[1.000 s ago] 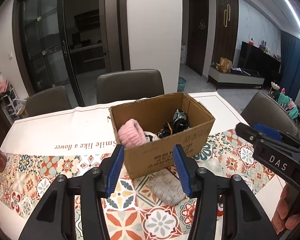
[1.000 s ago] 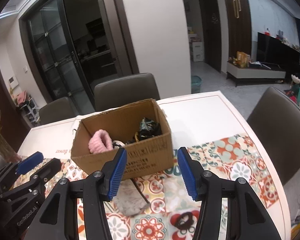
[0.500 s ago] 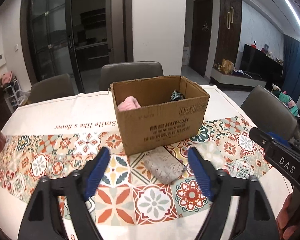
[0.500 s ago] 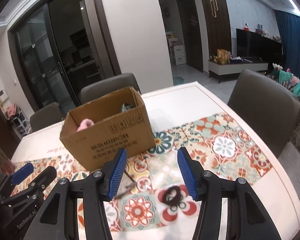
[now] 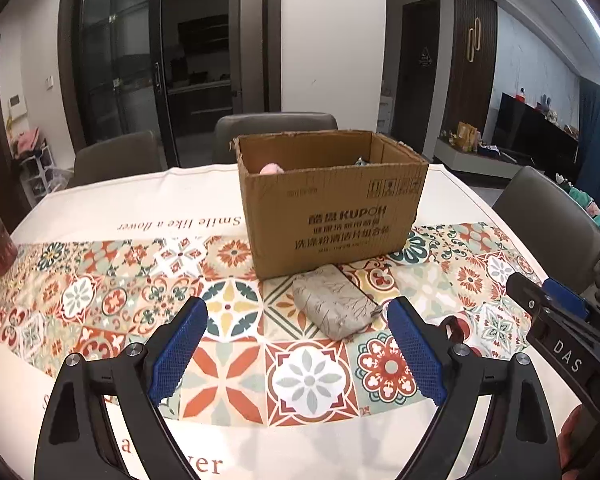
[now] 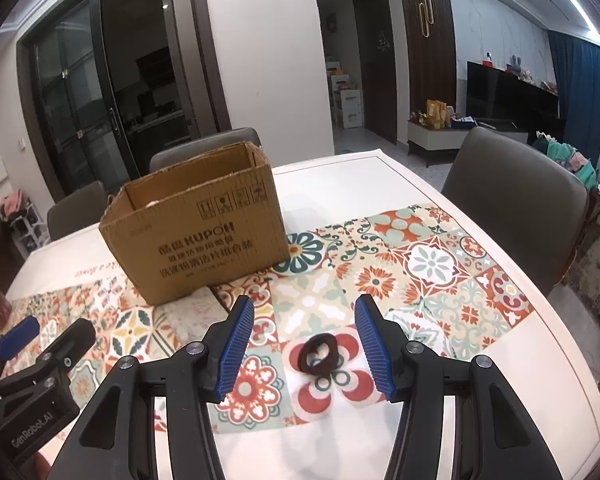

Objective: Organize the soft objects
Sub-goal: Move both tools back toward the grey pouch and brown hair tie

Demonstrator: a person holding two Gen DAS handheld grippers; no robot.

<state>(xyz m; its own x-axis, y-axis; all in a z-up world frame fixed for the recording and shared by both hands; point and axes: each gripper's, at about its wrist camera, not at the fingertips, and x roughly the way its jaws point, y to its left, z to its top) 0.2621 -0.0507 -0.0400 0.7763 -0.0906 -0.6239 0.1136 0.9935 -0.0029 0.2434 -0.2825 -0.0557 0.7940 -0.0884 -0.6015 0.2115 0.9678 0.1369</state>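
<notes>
Grey folded cloth bundle [image 5: 335, 300] lies on the patterned runner [image 5: 100, 300] of the table [image 5: 460, 196], just beside the near wall of the cardboard box [image 5: 332, 216], toward the table's near edge. Dark hair tie [image 6: 318, 356] sits further toward the table's right edge, flat on a red flower tile. Box already holds a pink soft item [image 5: 271, 169] and something dark at the far right corner, mostly hidden by the wall. Left gripper [image 5: 296, 344]: jaws opening, wide, nothing between the pads, lined up short of the bundle. Right gripper [image 6: 304, 344]: jaws about half apart, empty, the hair tie framed between the blue pads but not touched. Risks, as judged: the bundle is loosely folded and one fingertip could catch a single layer, so it unrolls on the lift; it also lies so close to the box that a pad could nudge the box. The hair tie is thin and flat, so the pads may close above it or pinch the runner and drag the cloth. Against a second ago: both views then looked down into the box from above; now both sit lower and further back, the left jaws far wider, the right unchanged.
</notes>
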